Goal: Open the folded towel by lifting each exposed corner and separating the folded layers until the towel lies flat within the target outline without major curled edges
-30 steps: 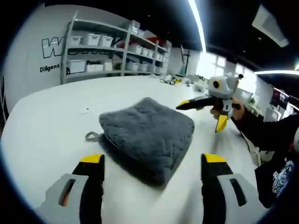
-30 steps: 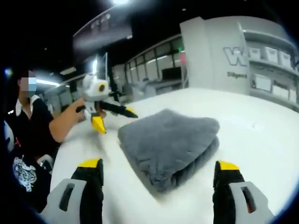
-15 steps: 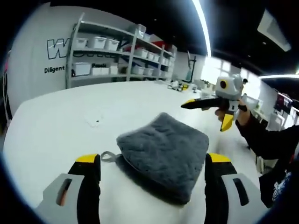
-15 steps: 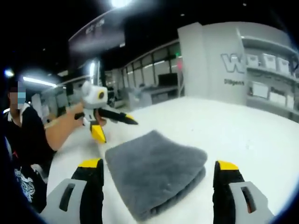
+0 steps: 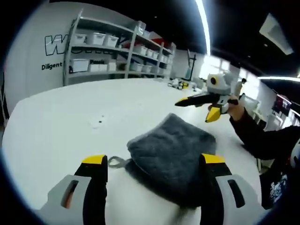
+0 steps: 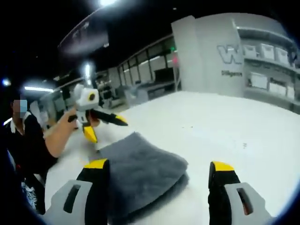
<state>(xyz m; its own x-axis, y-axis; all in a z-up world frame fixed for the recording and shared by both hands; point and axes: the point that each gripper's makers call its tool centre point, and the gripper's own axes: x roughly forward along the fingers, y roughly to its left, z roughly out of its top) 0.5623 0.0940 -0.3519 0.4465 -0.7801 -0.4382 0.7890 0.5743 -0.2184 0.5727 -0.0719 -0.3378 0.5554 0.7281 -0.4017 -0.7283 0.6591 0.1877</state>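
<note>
In the left gripper view, the left hand-held gripper point(image 5: 152, 164) is spread wide and empty above the folded towel point(image 5: 174, 154) on the counter point(image 5: 61, 136). In the right gripper view, the right hand-held gripper point(image 6: 159, 169) is likewise spread, holding nothing, over the towel point(image 6: 140, 165).

Grey plush towel point(image 5: 174, 150) point(image 6: 137, 166), still folded, small hanging loop at one corner, lying flat

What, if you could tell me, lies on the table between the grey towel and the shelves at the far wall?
In the left gripper view, the stretch of white table between the folded towel and the shelves is almost bare: one small dark speck sits there.
</note>
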